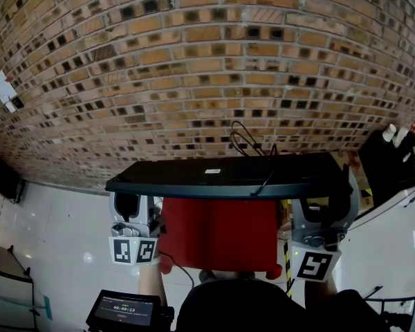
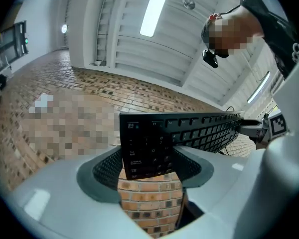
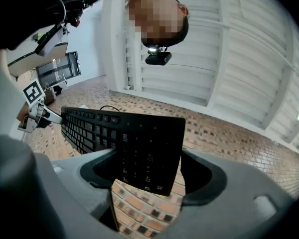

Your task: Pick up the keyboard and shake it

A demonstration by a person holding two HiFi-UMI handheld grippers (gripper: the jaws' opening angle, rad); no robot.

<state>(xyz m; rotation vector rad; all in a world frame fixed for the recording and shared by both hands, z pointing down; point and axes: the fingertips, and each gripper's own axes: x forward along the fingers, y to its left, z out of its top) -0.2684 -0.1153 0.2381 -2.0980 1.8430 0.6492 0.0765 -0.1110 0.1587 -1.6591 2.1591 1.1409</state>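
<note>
Perhaps a lab; brick floor [image 1: 194, 61]

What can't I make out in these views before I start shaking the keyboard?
- Head view: the keyboard shows only its back; the key side is turned away.
- Head view: the cable crosses the keyboard and passes out of sight; its end is not visible.
- Head view: the red object is covered along its top by the keyboard; what it is stays unclear.
- Both gripper views: the key legends are too small and blurred to read.

The head view looks steeply down onto the keyboard [image 1: 228, 177]. Both gripper views look upward, close along their tongs, sharing it: toward 3 o'clock from the left, 9 o'clock from the right.
</note>
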